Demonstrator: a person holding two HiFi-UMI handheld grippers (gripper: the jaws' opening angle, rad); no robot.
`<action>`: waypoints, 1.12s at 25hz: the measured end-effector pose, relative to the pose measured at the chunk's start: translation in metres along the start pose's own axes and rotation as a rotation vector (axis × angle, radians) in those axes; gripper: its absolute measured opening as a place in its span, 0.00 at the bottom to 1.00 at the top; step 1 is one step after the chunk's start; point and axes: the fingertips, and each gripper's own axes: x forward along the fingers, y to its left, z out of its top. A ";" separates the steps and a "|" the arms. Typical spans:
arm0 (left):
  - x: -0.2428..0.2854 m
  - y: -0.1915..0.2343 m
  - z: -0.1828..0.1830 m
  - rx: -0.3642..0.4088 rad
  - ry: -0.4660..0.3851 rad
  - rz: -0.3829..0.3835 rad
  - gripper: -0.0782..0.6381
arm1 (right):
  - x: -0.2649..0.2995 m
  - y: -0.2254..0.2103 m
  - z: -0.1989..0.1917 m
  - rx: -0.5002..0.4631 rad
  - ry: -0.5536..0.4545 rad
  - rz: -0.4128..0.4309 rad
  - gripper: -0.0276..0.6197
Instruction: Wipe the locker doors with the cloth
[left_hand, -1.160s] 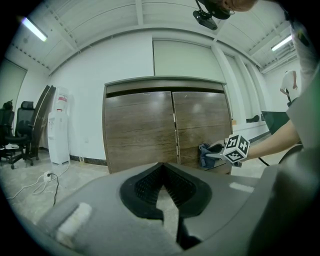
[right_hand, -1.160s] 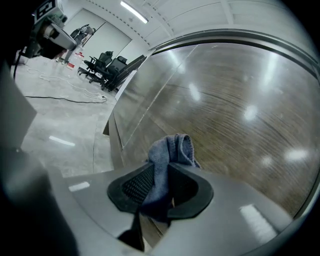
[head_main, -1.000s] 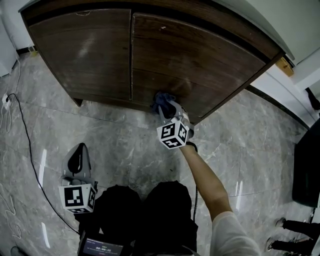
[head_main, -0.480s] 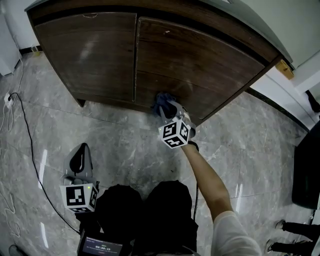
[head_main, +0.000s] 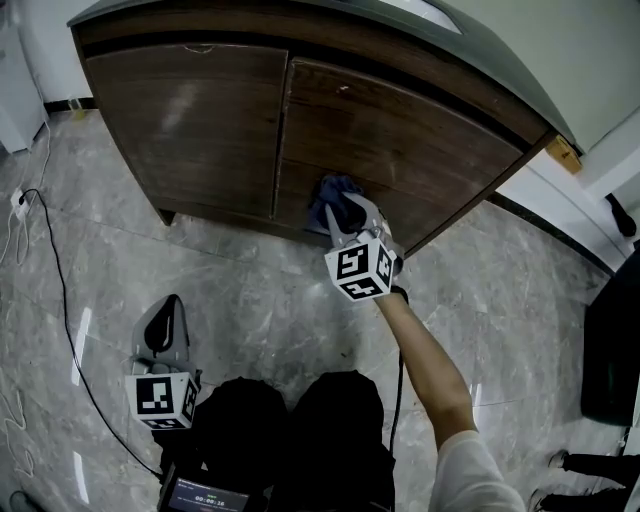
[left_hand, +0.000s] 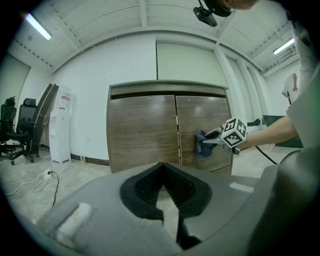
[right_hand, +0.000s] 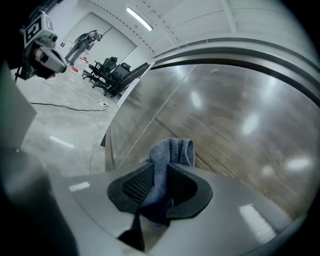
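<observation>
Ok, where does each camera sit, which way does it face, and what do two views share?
Head view: on the head, steeply down at floor and locker doors; shows right forearm, left claw, right claw.
Left gripper view: on left claw, low, facing the doors; shows its shut claw.
Right gripper view: on right claw, close along the doors; claw grips cloth.
Shared: all three show the cloth.

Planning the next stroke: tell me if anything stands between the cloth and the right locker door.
Nothing visible does. The blue cloth, clamped in the right hand-held gripper, sits close up to the right door, at its lower part, with bare wood ahead.
</observation>
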 end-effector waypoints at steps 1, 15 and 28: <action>0.000 0.001 0.000 -0.001 -0.001 0.000 0.11 | -0.002 -0.005 0.008 0.000 -0.008 -0.006 0.18; -0.001 0.000 -0.002 -0.025 -0.008 -0.002 0.11 | -0.023 -0.060 0.094 -0.101 -0.100 -0.093 0.19; -0.002 0.000 -0.003 -0.029 -0.004 -0.001 0.11 | -0.031 -0.082 0.130 -0.120 -0.147 -0.135 0.19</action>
